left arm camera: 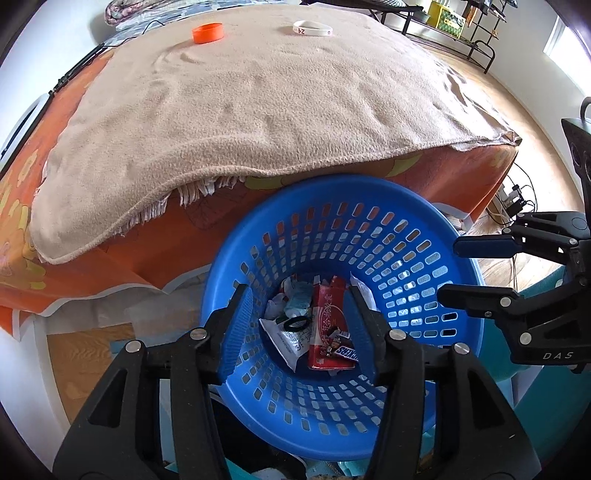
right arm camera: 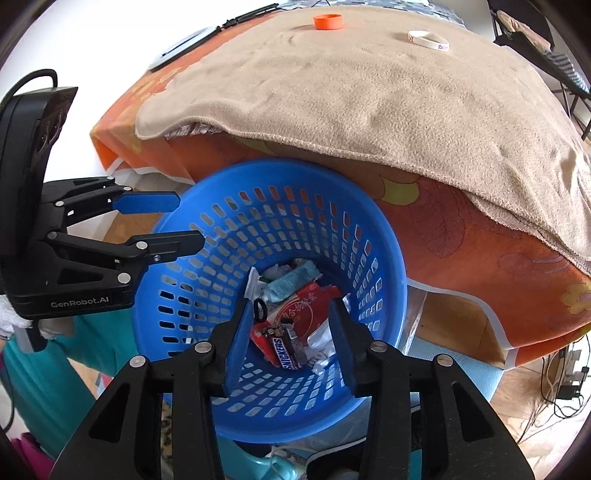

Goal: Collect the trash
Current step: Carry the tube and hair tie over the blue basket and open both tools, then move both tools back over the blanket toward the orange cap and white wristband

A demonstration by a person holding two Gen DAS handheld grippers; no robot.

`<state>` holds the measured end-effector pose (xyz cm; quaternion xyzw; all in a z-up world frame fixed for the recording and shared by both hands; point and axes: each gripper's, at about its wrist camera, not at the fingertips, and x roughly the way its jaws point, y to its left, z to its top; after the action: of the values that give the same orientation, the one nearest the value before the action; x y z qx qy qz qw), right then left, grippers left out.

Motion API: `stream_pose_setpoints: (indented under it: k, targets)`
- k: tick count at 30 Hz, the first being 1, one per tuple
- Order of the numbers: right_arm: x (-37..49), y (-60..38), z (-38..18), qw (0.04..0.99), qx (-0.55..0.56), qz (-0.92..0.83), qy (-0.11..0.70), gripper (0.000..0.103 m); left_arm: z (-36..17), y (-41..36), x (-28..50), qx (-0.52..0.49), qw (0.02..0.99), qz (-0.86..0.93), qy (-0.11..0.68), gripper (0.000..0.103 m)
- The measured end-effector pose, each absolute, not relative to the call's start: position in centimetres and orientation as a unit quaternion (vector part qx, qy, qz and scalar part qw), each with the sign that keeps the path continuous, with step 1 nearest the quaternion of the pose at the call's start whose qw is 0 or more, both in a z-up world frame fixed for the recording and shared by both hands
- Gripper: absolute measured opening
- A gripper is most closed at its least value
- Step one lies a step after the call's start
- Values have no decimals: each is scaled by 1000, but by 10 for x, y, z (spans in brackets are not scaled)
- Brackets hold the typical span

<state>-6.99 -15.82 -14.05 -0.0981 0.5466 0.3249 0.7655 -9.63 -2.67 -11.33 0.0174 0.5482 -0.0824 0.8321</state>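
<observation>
Wrappers (left arm camera: 328,332) half-buried in blue basket (left arm camera: 424,229); lower ones seemingly crumpled.

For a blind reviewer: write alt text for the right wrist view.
Open right tongs hang empty over a blue basket holding a Snickers wrapper and other trash. Beyond, an orange cap and white wristband lie on a tan blanket.

Home room: blanket-covered table (left arm camera: 258,99), wood floor (left arm camera: 517,92), shelving (left arm camera: 450,26)
</observation>
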Motion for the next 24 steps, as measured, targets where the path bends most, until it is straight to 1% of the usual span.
stream_pose_setpoints:
  k: [5, 7, 9, 15, 16, 17, 18, 19, 22, 24]
  targets:
    - [-69, -159, -135, 774, -100, 317, 538, 45, -105, -24, -93, 13, 838, -79, 540, 53]
    - [-68, -158, -133, 778, -102, 313, 535, 47, -102, -23, -91, 10, 840, -77, 537, 53]
    - [-67, -159, -131, 783, -104, 308, 531, 54, -98, -21, -90, 6, 842, -74, 534, 53]
    - [-65, -159, -119, 797, -108, 297, 515, 56, -85, -16, -81, -6, 849, -70, 524, 53]
    - [-64, -159, -117, 799, -110, 295, 513, 58, -82, -16, -79, -7, 851, -69, 521, 53]
    - [-62, -159, -115, 801, -110, 293, 511, 63, -79, -15, -77, -8, 852, -67, 518, 53]
    - [-61, -160, -112, 803, -110, 292, 508, 65, -76, -14, -75, -9, 854, -66, 515, 53]
    - [-60, -160, -109, 806, -108, 291, 504, 66, -72, -14, -72, -12, 856, -65, 513, 53]
    - [-54, -161, -101, 812, -104, 289, 496, 67, -59, -11, -62, -14, 862, -61, 503, 63]
    - [-49, -162, -94, 816, -99, 287, 491, 67, -50, -10, -54, -8, 869, -58, 492, 63]
